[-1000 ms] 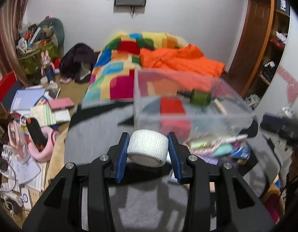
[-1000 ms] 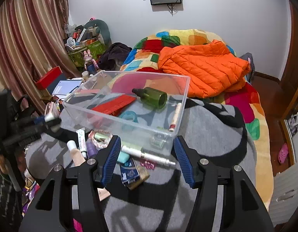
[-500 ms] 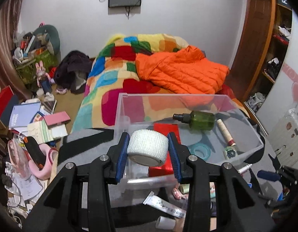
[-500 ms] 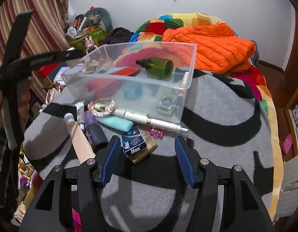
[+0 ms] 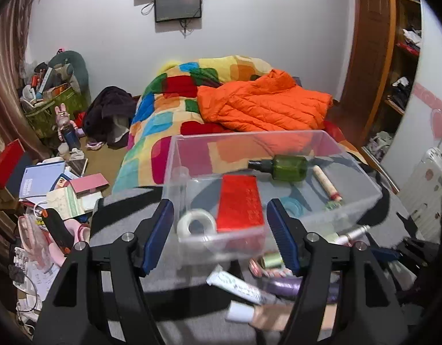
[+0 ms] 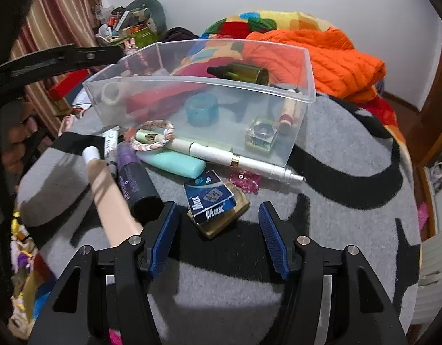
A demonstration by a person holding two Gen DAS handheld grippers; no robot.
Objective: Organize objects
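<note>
A clear plastic bin (image 5: 373,198) (image 6: 308,66) stands on a grey and black blanket. In it lie a white tape roll (image 5: 196,225) (image 6: 111,93), a red box (image 5: 239,204), a green bottle (image 5: 288,166) (image 6: 243,73), a teal tape roll (image 6: 202,109) and a small tube (image 5: 325,182). My left gripper (image 5: 222,235) is open and empty, just above the bin's near corner. My right gripper (image 6: 218,240) is open and empty, low over a blue Max box (image 6: 210,198). Near it lie a white pen (image 6: 241,161), a teal case (image 6: 175,162), a purple tube (image 6: 133,176) and a beige tube (image 6: 108,195).
A multicoloured quilt (image 5: 175,109) and an orange jacket (image 5: 261,106) lie on the bed behind the bin. Books and clutter (image 5: 57,189) cover the floor at the left. A wooden shelf (image 5: 399,57) stands at the right. The left gripper's arm (image 6: 48,63) crosses the right wrist view.
My left gripper opened and let go of the white tape roll, which now lies in the bin. My right gripper moved down and closer to the blue Max box.
</note>
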